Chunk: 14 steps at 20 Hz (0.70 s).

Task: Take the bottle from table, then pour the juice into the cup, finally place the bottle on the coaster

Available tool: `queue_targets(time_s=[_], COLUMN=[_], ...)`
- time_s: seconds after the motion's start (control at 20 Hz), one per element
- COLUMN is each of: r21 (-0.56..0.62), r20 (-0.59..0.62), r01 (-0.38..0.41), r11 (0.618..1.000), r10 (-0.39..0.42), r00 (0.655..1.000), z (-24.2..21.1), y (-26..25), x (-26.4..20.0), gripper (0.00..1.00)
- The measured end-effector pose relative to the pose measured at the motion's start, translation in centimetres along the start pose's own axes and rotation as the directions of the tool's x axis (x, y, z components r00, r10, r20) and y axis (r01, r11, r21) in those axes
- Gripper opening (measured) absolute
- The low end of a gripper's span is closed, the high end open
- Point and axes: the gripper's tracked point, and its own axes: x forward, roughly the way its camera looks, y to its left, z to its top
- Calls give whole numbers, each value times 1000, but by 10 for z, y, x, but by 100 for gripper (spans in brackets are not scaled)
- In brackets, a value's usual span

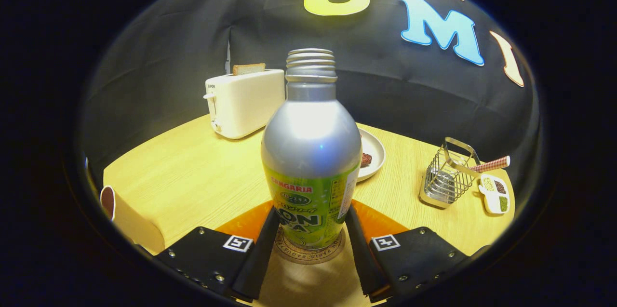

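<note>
Gripper view: the tongs (311, 244) sit low with the aluminium soda bottle (311, 153) standing upright right between the two fingers (258, 256). Both fingers look pressed against the lower label part of the bottle, so I'd call them closed on it, holding it low on the body. The cap is off, the threaded neck is bare. The bottle's base sits over a round cork coaster (311, 253) with printed lettering round its rim, and that in turn lies on an orange mat (241, 225) on the wooden surface (193, 177). Can't quite tell if the base is fully resting on the coaster or hanging a hair above it.

So my read is we're at the last step, setting the bottle down. To do it well: keep it dead vertical since it's open, make sure the base is flat and centred on the coaster before letting go, then open both fingers evenly so neither drags the bottle sideways. Pull straight back, not up, the bottle is tall and would tip easily.

Beyond the bottle there's a white toaster (243, 102) with a slice of bread (248, 69) sticking up, a white plate (373, 153) partly hidden, a wire basket (446, 177), a small divided dish (495, 193), and a paper cup (127, 218) lying off to the left near the surface's edge
</note>
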Motion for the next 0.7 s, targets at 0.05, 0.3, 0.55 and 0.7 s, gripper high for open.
queue_targets(time_s=[0.05, 0.3, 0.55, 0.7], r21=[-3, 5, 12, 2], r20=[8, 1, -3, 5], r01=[5, 12, -3, 11], r11=[1000, 1000, 1000, 1000], r10=[-5, -12, 3, -11], r00=[1000, 1000, 1000, 1000], z=[3, 0, 2, 5], y=[-1, -4, 0, 0], x=[1, 1, -7, -15], gripper=[76, 78, 82, 100])
